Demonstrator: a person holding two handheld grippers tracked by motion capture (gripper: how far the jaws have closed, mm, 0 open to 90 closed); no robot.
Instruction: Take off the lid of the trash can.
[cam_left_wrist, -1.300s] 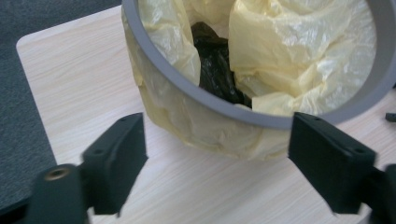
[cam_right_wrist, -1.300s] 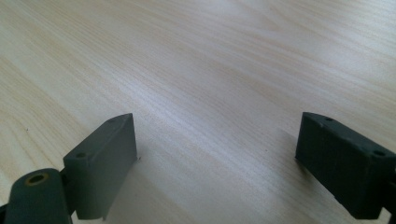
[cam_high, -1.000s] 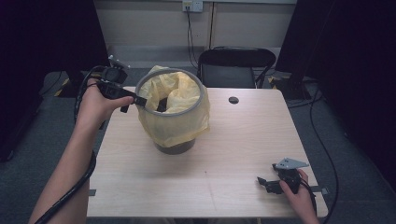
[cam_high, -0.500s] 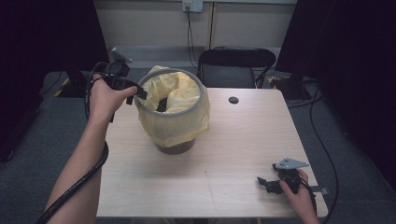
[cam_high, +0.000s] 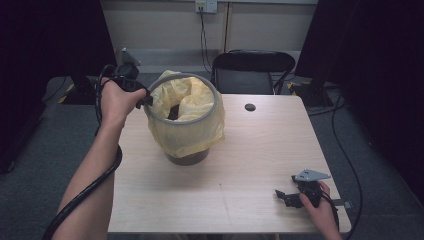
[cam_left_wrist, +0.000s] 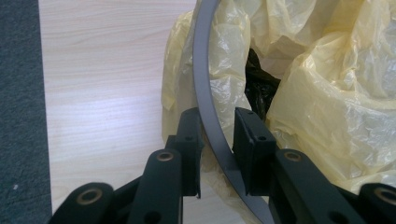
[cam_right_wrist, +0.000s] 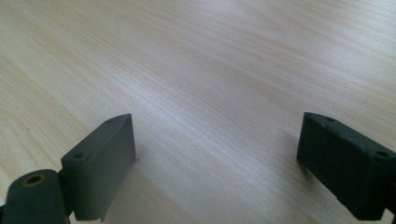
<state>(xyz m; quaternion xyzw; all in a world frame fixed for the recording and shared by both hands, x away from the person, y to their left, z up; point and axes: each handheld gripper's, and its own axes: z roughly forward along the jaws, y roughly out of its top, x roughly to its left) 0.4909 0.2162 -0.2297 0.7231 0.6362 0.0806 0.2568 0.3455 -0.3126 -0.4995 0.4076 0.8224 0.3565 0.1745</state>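
Observation:
A dark bin (cam_high: 187, 156) stands on the wooden table (cam_high: 250, 150), left of centre. It is lined with a yellow plastic bag (cam_high: 192, 132) that folds over the outside. A grey ring (cam_high: 185, 121) sits around the top over the bag. My left gripper (cam_high: 145, 100) is at the bin's left rim. In the left gripper view, my left gripper (cam_left_wrist: 217, 116) has one jaw on each side of the grey ring (cam_left_wrist: 203, 70), closed against it and the yellow bag (cam_left_wrist: 327, 107). Something black (cam_left_wrist: 259, 88) lies inside. My right gripper (cam_high: 281, 195) rests open on the table's front right, with bare wood between its jaws (cam_right_wrist: 217, 135).
A black chair (cam_high: 252, 75) stands behind the table's far edge. A round dark cable hole (cam_high: 250, 107) lies in the tabletop near the back. A thick cable (cam_high: 85, 195) trails under the left forearm. Dark curtains flank both sides.
The left hand and its gripper have risen and shifted slightly toward the far side along the bin's left rim. The right gripper has not moved.

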